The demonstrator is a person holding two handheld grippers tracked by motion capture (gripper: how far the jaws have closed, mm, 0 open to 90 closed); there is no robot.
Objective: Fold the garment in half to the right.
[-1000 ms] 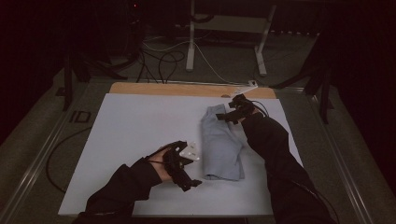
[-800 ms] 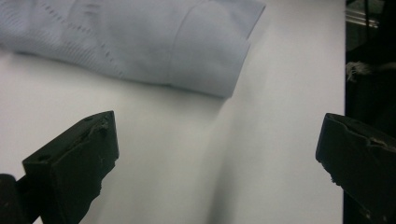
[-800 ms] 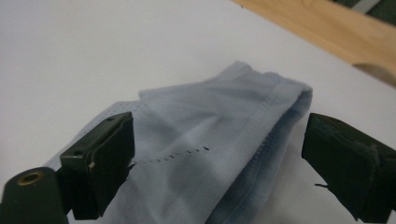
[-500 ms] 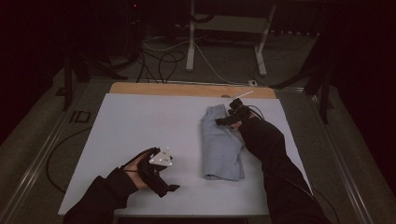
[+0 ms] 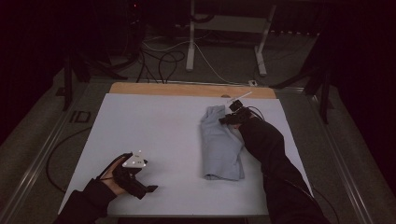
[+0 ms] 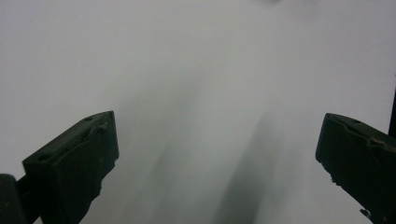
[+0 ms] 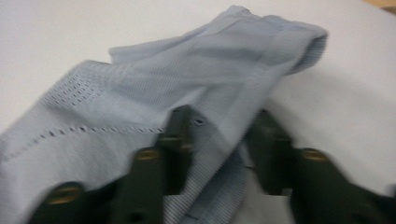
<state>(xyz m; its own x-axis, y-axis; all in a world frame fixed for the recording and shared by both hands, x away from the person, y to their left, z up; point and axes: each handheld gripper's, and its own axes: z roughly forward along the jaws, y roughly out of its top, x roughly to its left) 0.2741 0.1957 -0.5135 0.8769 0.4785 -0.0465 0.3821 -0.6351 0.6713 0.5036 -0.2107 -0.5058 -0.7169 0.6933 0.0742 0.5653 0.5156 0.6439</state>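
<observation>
A light blue cloth (image 5: 222, 144) lies folded in a long strip on the white table (image 5: 154, 126), right of the middle. My right gripper (image 5: 229, 116) is down at the strip's far end. In the right gripper view its jaws have just been closing, and a fold of the blue cloth (image 7: 187, 79) is pinched between the right gripper's (image 7: 222, 135) pads. My left gripper (image 5: 147, 190) lies low near the front left of the table, well apart from the cloth. In the left gripper view the left gripper (image 6: 219, 154) stands open over bare white table with nothing between its jaws.
A wooden strip (image 5: 187, 88) runs along the table's far edge, with a small white stick (image 5: 238, 97) lying near it. Cables (image 5: 163, 58) and a stand's legs (image 5: 191, 42) are on the dark floor behind. Metal rails (image 5: 37, 163) flank the table.
My left hand has drawn back from beside the cloth to the left and toward the front edge. The right gripper has sunk a little onto the cloth's far end.
</observation>
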